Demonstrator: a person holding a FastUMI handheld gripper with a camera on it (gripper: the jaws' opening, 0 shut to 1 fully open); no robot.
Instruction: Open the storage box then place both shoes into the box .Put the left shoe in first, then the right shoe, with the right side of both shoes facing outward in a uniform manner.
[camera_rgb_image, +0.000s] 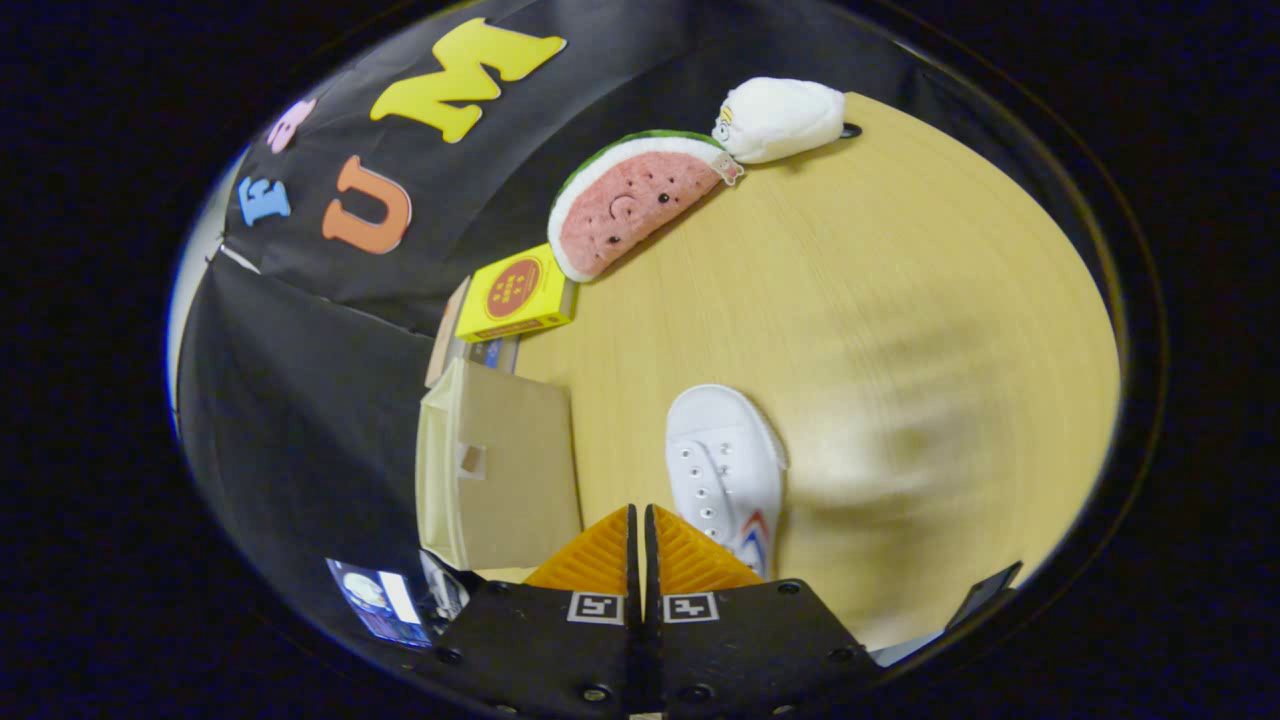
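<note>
A white canvas shoe (725, 470) with a red and blue mark on its side lies on the wooden table (900, 320), just ahead of my fingers and a little to their right. The beige fabric storage box (500, 465) stands on the other side of the fingers, next to the shoe. The box face turned to me is closed and carries a small pull tab (470, 460). My gripper (638, 512) hovers over the table between box and shoe. Its fingers are pressed together with nothing between them.
Beyond the storage box sits a yellow carton with a red round mark (515, 295). Farther on a watermelon-slice plush (630, 200) and a white plush (780, 120) lie against the black cloth wall. A lit screen (380, 600) shows near the gripper's body, beside the box.
</note>
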